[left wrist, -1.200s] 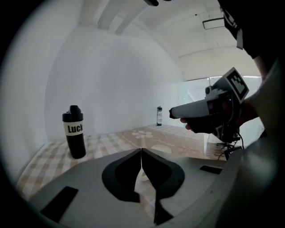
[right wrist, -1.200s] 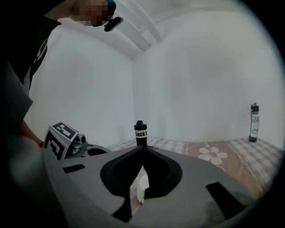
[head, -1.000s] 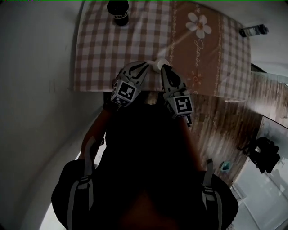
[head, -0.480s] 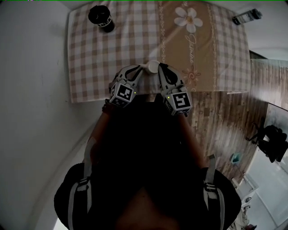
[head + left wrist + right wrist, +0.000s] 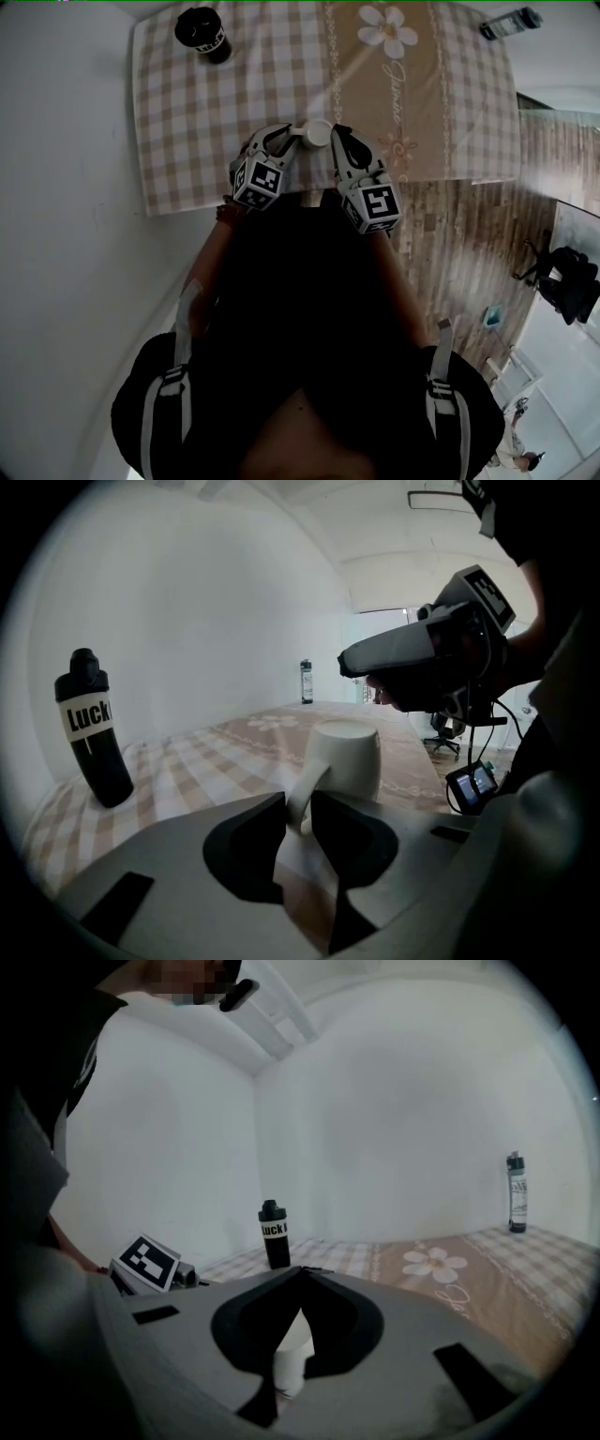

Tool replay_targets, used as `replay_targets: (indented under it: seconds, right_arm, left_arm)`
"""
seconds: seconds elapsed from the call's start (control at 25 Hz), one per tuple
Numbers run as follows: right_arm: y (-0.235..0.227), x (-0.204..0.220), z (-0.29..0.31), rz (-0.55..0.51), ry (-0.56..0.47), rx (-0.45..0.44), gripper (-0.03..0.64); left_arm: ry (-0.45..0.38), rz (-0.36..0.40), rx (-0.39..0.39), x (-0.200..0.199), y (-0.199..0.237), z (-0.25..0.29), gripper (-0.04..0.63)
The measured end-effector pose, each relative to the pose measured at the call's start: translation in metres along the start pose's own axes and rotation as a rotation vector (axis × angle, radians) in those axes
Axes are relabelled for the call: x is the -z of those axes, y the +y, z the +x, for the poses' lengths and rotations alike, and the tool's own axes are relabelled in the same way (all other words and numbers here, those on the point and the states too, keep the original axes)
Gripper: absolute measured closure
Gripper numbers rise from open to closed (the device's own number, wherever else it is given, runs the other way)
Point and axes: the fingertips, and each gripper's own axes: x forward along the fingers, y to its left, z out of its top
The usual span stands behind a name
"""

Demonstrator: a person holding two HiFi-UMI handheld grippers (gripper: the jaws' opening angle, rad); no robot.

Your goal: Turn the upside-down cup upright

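Note:
A white cup (image 5: 315, 133) stands on the checked tablecloth (image 5: 234, 103) near the table's front edge. In the left gripper view the cup (image 5: 345, 759) is just ahead, its handle (image 5: 298, 803) turned towards me. I cannot tell which end is up. My left gripper (image 5: 292, 138) has the handle between its jaws, which are opening, the pads just off it. My right gripper (image 5: 337, 136) is shut and empty, close at the cup's right side. In the right gripper view the cup (image 5: 292, 1358) shows below the closed tips (image 5: 300, 1271).
A black bottle (image 5: 202, 33) stands at the table's far left, and a slim bottle (image 5: 511, 21) at the far right corner. A white wall runs along the left. To the right lie wooden floor (image 5: 459, 234) and a dark chair (image 5: 567, 286).
Both grippers have come down towards the cloth, the left one bringing the cup with it. The cup now rests on the table between the two grippers.

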Motion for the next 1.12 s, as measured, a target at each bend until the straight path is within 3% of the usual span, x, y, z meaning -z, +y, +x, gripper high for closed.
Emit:
replay_targets:
  seconds: [0.6,1.12]
  right_arm:
    - [-0.002,0.01,-0.014,0.013,0.014,0.039,0.615]
    - [0.009,0.016,-0.017,0.001,0.026,0.024,0.615]
  left_arm:
    - [-0.03,0.007,-0.021,-0.001,0.0,0.001,0.518]
    - [-0.138,-0.102,-0.127,-0.006,0.025,-0.03,0.531]
